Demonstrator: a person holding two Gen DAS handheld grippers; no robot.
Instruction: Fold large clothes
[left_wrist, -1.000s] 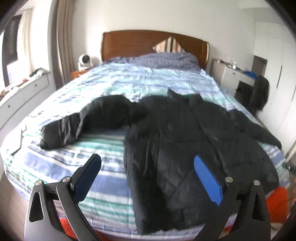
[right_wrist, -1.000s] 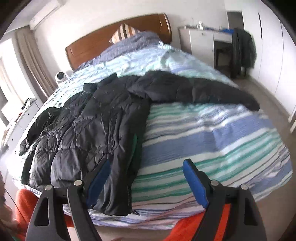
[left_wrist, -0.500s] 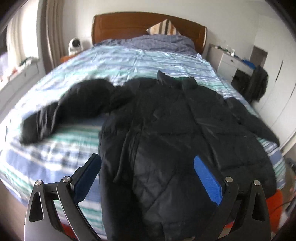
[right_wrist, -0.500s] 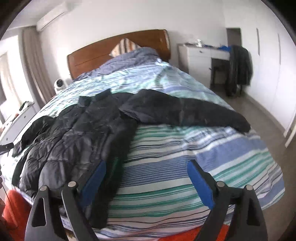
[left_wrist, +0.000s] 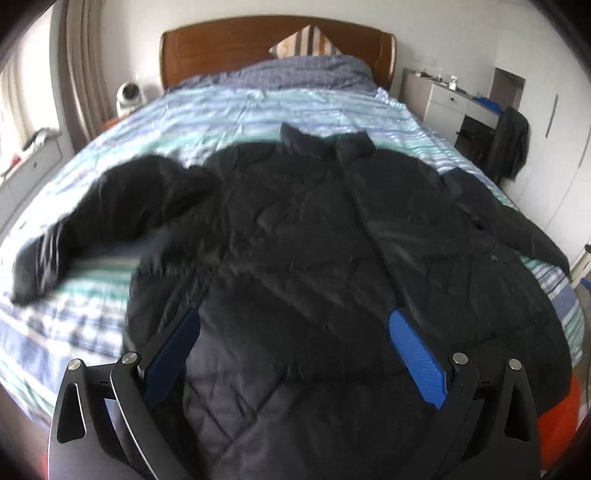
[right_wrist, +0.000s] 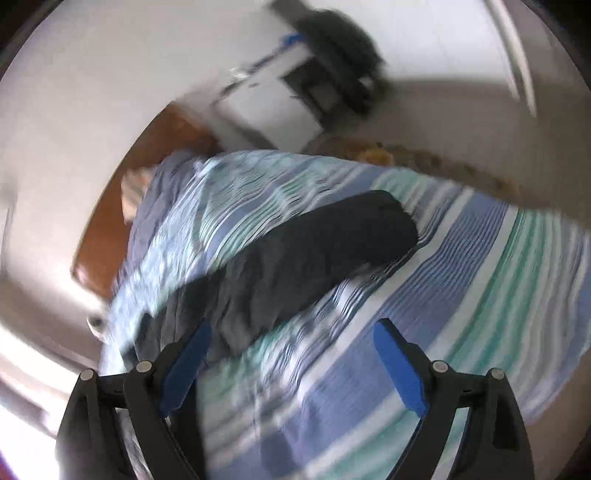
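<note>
A large black quilted jacket (left_wrist: 314, 236) lies spread flat on the striped bed (left_wrist: 229, 110), collar toward the headboard and both sleeves out to the sides. My left gripper (left_wrist: 295, 325) hovers open over the jacket's lower body, nothing between its blue pads. The right wrist view is tilted and blurred. It shows the jacket's right sleeve (right_wrist: 314, 254) lying across the stripes. My right gripper (right_wrist: 291, 336) is open above the bedcover just short of that sleeve, its left pad next to the sleeve's edge. Neither gripper holds anything.
A wooden headboard (left_wrist: 277, 40), a striped pillow (left_wrist: 303, 46) and a folded grey-blue quilt (left_wrist: 303, 72) are at the far end. A white desk (left_wrist: 450, 99) and a chair draped with a dark garment (left_wrist: 509, 144) stand right of the bed. Something orange (left_wrist: 554, 424) sits near the bed's foot.
The left gripper has come in over the jacket's body, lower and closer. The right gripper has swung fast and rolled, from the jacket's hem over to the right sleeve; its view now tilts.
</note>
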